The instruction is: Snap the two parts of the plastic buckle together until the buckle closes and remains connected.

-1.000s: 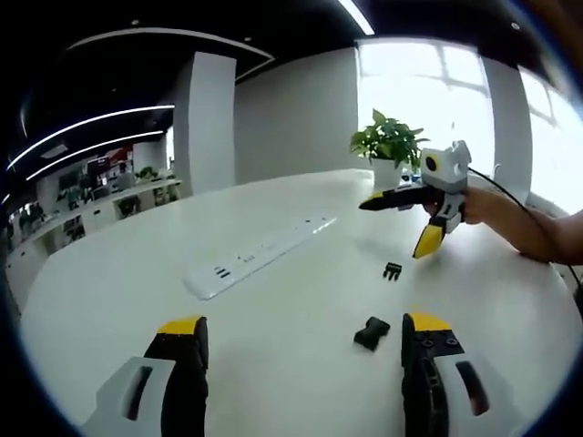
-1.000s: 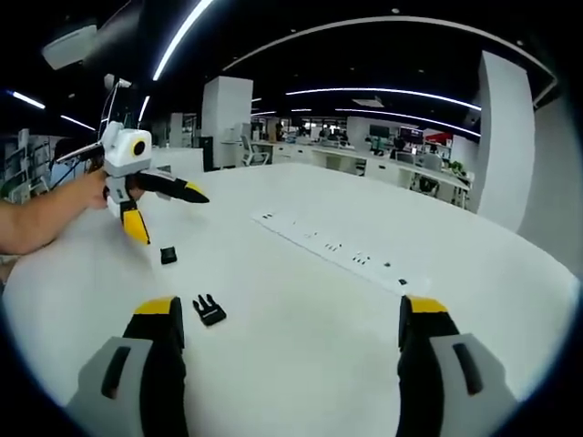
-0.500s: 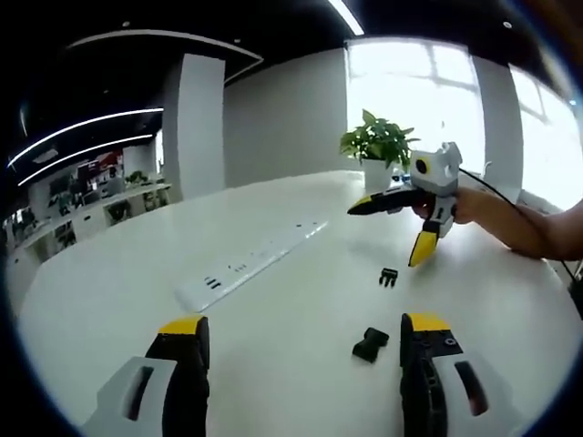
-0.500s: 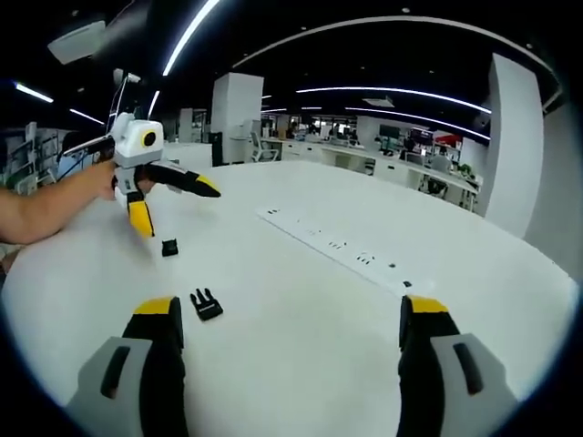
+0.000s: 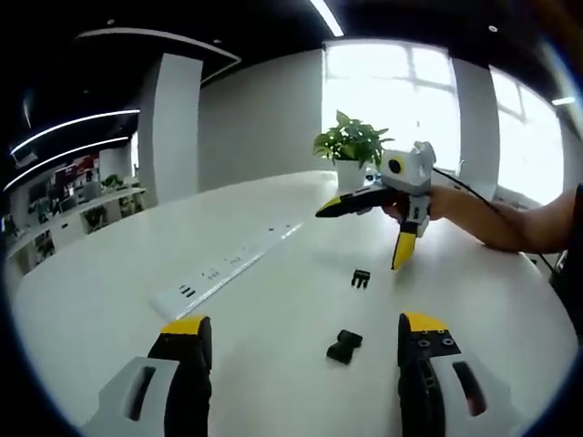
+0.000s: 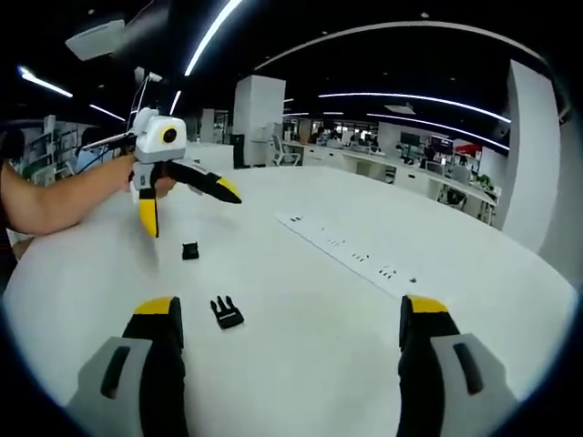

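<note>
Black buckle halves point(image 5: 344, 346) point(image 5: 361, 279) lie unmoved, still apart.

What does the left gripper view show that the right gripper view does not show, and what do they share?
Left gripper view alone: a potted plant before bright windows. Right gripper view alone: rows of office desks under ceiling lights. Both: the white table, the long power strip, the two black buckle parts, pronged and socket, and the open grippers, left and right.
</note>
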### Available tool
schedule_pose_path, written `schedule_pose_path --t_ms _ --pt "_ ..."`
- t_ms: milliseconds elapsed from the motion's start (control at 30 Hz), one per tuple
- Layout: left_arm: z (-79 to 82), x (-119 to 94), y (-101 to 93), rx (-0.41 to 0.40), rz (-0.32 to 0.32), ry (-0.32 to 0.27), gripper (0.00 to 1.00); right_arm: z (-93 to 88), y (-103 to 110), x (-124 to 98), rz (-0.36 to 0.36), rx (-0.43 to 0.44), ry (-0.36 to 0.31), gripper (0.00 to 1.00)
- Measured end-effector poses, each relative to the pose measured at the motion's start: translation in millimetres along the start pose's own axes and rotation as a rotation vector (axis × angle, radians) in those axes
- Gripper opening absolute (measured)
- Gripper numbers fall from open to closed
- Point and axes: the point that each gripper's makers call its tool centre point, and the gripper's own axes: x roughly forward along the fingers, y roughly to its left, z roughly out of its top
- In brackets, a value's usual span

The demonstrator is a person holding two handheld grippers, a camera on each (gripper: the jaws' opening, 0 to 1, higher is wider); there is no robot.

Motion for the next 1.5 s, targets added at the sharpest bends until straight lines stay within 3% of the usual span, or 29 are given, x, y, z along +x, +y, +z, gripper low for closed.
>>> schedule_pose_path --t_ms 200,1167,1500 --pt "0.0 2 -5.3 -0.011 -0.037 -0.001 0.85 3.5 7 2 0.04 -0.043 0.005 1.0" --pt "-14.3 6 -5.7 0.049 -0.055 0.055 0.82 0.5 20 3 0.113 -0.068 -0.021 0.97" --pt "-14.9 6 -0.1 0.07 -0.048 0.051 0.73 -2.8 28 5 0.163 -0.082 -0.013 0.91"
